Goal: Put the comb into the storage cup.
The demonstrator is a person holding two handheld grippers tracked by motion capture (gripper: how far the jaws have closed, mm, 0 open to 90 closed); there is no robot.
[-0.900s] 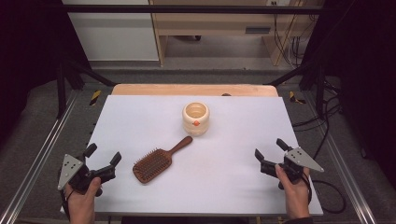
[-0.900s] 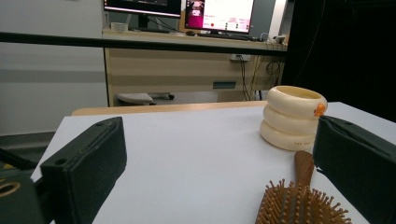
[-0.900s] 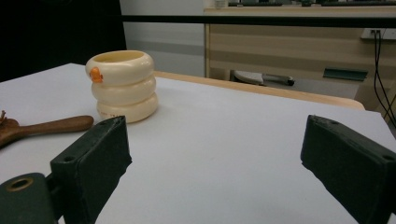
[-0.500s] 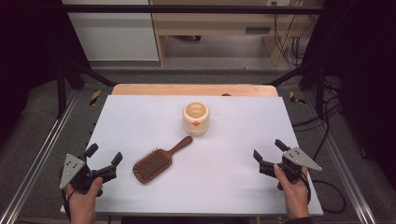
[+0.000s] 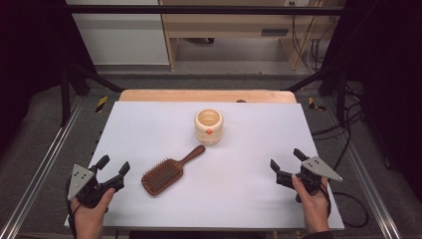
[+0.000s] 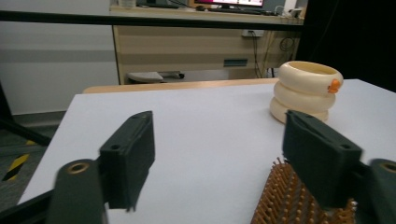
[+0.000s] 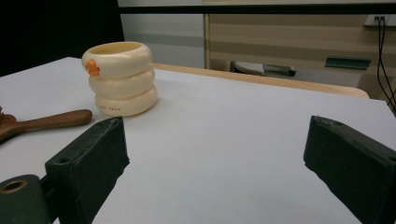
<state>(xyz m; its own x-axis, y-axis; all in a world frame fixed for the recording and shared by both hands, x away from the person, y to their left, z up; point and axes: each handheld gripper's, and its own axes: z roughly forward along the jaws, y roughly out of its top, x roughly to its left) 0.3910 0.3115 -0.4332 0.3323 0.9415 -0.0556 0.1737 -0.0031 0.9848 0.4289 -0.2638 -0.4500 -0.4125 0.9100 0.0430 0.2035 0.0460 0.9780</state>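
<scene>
A wooden hairbrush [image 5: 163, 176] lies bristles up on the white table [image 5: 249, 199], left of centre, its handle pointing toward a cream ringed cup [image 5: 209, 126] with a small orange mark. My left gripper [image 5: 114, 164] rests near the front left corner, open and empty, just left of the brush head. In the left gripper view the jaws [image 6: 224, 158] stand apart, with the brush bristles [image 6: 280, 200] behind the right jaw and the cup [image 6: 306, 91] farther off. My right gripper [image 5: 285, 158] is open and empty near the front right edge. Its own view [image 7: 217, 163] shows the cup [image 7: 121, 77] and the brush handle [image 7: 46, 122].
A wooden strip [image 5: 206, 95] runs along the table's far edge. Metal frame rails [image 5: 45, 164] flank the table, and cables [image 5: 348, 199] trail on the floor at right. Wooden furniture [image 5: 234, 30] stands beyond the table.
</scene>
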